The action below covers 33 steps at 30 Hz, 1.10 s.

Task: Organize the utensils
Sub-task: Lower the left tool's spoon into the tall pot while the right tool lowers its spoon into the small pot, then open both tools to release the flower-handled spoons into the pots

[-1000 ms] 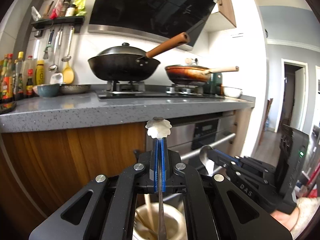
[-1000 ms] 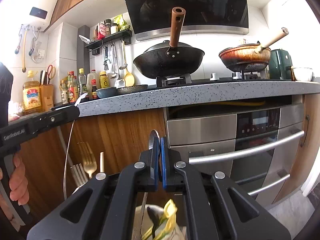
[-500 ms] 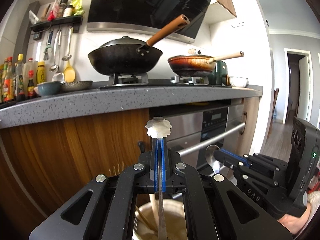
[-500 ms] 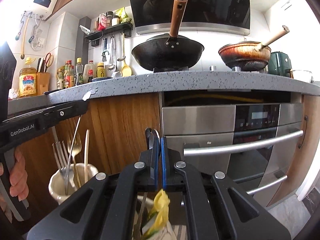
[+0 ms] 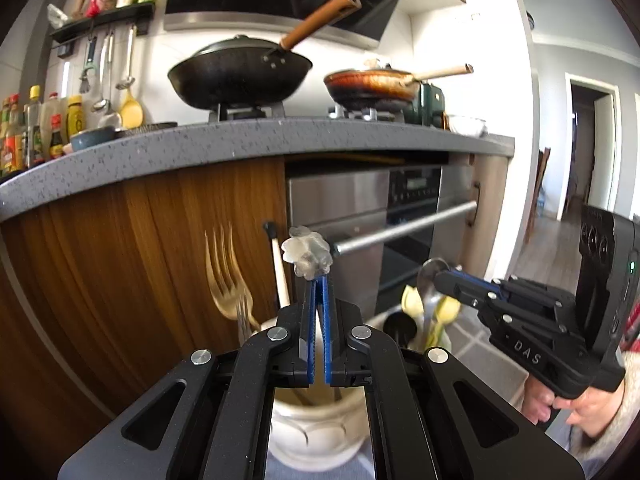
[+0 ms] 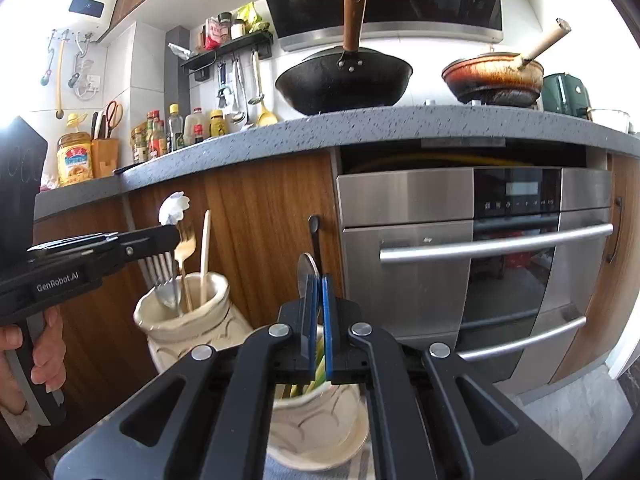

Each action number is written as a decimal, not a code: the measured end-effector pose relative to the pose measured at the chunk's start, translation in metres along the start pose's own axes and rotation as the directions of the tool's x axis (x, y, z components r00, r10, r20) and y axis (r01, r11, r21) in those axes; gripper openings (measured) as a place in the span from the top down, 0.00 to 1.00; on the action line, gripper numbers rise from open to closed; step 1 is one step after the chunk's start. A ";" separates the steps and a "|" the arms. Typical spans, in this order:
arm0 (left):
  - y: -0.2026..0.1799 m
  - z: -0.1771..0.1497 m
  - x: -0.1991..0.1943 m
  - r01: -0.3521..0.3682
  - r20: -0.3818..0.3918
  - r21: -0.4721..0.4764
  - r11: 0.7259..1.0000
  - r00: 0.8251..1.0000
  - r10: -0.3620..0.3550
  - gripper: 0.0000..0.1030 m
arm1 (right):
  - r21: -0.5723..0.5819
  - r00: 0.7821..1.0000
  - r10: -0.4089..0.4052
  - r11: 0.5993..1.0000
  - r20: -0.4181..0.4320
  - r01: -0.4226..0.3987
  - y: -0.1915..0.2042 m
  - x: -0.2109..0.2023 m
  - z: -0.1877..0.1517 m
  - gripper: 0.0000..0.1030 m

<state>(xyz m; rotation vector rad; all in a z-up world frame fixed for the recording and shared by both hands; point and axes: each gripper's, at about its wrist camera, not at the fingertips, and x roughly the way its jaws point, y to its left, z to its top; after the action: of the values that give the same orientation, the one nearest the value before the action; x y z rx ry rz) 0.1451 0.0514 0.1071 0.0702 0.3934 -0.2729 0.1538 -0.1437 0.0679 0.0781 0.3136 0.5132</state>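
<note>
My left gripper (image 5: pixel 318 280) is shut on a thin utensil with a white flower-shaped top (image 5: pixel 307 254), held upright over a cream jar (image 5: pixel 316 436). That jar (image 6: pixel 188 320) holds a gold fork (image 5: pixel 228 284), steel forks (image 6: pixel 164 276) and a wooden stick (image 5: pixel 280 276). My right gripper (image 6: pixel 318 280) is shut on a steel spoon (image 6: pixel 306 270), bowl up, above a second cream jar (image 6: pixel 320 428) with yellow-green utensils (image 6: pixel 312 376). The right gripper (image 5: pixel 444 282) shows in the left wrist view, and the left gripper (image 6: pixel 172 234) in the right wrist view.
Both jars stand low in front of a wooden cabinet (image 6: pixel 256 208) and a steel oven (image 6: pixel 472 264) with bar handles. Above runs a grey counter (image 5: pixel 256 140) with a black wok (image 5: pixel 240 72), a brown pan (image 5: pixel 372 84) and bottles (image 6: pixel 160 136). A hand (image 6: pixel 44 340) holds each gripper.
Both grippers have sunk toward the jars with their utensils still held. The counter edge has risen in both views, and the jars and their forks have come into sight.
</note>
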 end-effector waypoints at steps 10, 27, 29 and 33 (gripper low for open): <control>-0.005 -0.022 -0.003 0.010 -0.076 0.008 1.000 0.997 -0.009 0.97 | 0.006 0.998 0.025 1.000 -0.064 -0.025 0.008 -0.003 -0.013 0.98; -0.003 -0.028 -0.002 0.022 -0.116 0.000 1.000 0.993 -0.021 0.88 | 0.023 0.995 0.066 0.998 -0.080 -0.064 0.010 -0.011 -0.007 0.95; -0.003 -0.027 -0.005 0.019 -0.108 0.001 1.000 0.994 -0.019 0.80 | 0.026 0.995 0.068 0.997 -0.071 -0.067 0.010 -0.015 -0.005 0.88; -0.003 -0.026 -0.010 0.008 -0.100 -0.003 1.000 0.995 -0.008 0.70 | 0.026 0.996 0.071 0.997 -0.051 -0.069 0.010 -0.025 0.001 0.83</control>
<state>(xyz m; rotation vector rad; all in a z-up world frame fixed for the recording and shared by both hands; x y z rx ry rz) 0.1255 0.0540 0.0871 0.0804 0.4937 -0.2775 0.1293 -0.1475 0.0771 0.0995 0.3688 0.5816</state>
